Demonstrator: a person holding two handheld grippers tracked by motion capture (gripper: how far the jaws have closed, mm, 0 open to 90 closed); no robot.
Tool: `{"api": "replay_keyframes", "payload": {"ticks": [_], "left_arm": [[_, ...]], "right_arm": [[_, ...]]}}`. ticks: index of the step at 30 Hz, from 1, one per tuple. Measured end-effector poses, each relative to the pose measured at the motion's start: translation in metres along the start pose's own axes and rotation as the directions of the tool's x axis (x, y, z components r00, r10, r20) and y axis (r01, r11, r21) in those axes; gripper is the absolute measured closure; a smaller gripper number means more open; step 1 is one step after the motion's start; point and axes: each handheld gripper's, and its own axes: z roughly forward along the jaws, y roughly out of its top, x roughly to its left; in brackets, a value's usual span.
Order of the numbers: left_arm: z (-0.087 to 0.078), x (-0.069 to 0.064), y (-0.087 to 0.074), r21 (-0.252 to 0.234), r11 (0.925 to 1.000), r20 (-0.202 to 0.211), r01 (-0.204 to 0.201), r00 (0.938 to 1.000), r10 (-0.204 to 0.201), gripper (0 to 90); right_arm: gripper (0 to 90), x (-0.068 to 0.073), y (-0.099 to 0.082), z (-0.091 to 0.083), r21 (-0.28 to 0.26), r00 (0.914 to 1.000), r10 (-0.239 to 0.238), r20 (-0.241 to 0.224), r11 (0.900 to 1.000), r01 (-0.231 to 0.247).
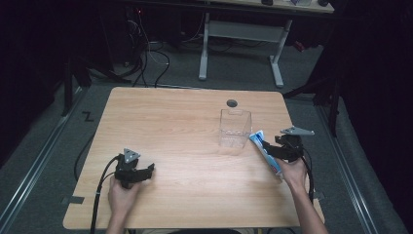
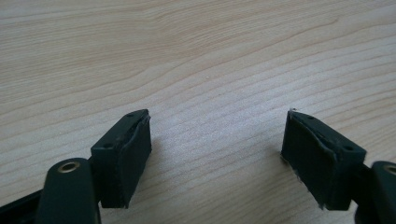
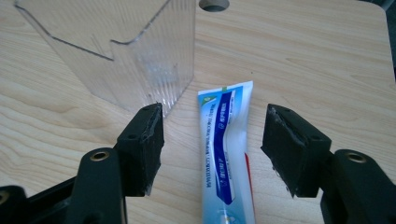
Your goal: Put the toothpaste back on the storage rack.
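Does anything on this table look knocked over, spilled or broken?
Nothing stands out. The toothpaste tube lies flat on the table, between the open right gripper's jaws with neither pad touching it. The clear plastic container beside it stands upright and looks empty. No spill or damage shows.

The table (image 1: 185, 146) is pale wood with fine grain and a matt finish. Near its round hole (image 1: 232, 103), the box (image 1: 234, 127) is clear ribbed plastic. Just beside the box, the tube (image 3: 225, 154) is glossy plastic, blue and white. The pads (image 3: 148, 144) look matt, rough rubber.
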Motion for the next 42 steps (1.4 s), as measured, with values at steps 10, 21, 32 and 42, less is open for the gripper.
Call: {"api": "replay_keyframes", "payload": {"ticks": [10, 21, 32, 42], "left_arm": [[0.000, 0.000, 0.000, 0.000, 1.0000, 0.001, 0.000, 1.0000, 0.000, 24.4], [0.000, 0.000, 0.000, -0.001, 1.0000, 0.002, 0.003, 1.0000, -0.003, 24.3], [0.000, 0.000, 0.000, -0.001, 1.0000, 0.003, 0.003, 1.0000, -0.003, 24.3], [0.000, 0.000, 0.000, -0.001, 1.0000, 0.004, 0.003, 1.0000, -0.003, 24.3]], "right_arm": [[38.1, -0.007, 0.000, 0.014, 0.094, 1.0000, 0.005, 0.007, 0.9956, -0.006], [37.5, 0.002, 0.018, 0.023, 0.125, 0.9988, -0.044, 0.018, 0.9912, 0.042], [38.4, 0.003, 0.022, 0.041, 0.190, 0.9982, -0.055, 0.023, 0.9805, 0.050], [40.4, 0.004, 0.018, 0.055, 0.235, 0.9980, -0.060, 0.022, 0.9705, 0.053]]}}
